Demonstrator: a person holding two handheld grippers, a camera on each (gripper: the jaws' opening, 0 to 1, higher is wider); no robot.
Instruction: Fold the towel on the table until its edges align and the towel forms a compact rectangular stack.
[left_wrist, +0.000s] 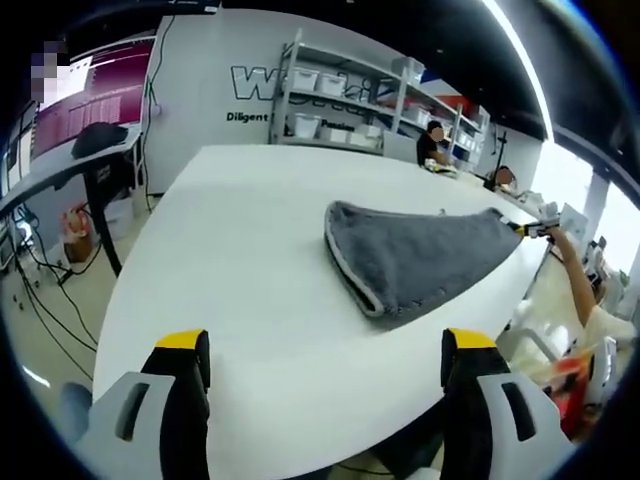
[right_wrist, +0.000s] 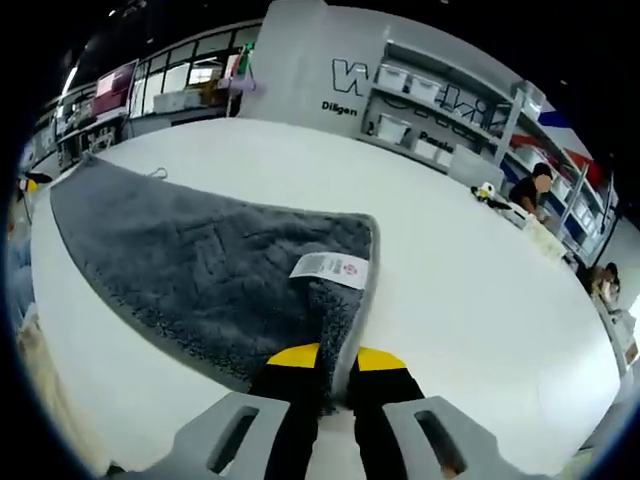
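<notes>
A grey towel with a pale edge lies folded over on the white table, right of the middle. My left gripper hovers open over the near table edge, well short of the towel, with nothing between its jaws. The right gripper shows at the towel's far corner, with a person's arm behind it. In the right gripper view the right gripper is shut on the towel's bordered edge, just below a white label. The towel spreads away to the left across the table.
Shelves with white bins stand against the back wall. A black desk with a monitor and floor cables sits left of the table. Two people sit at the table's far end, with small items on it there.
</notes>
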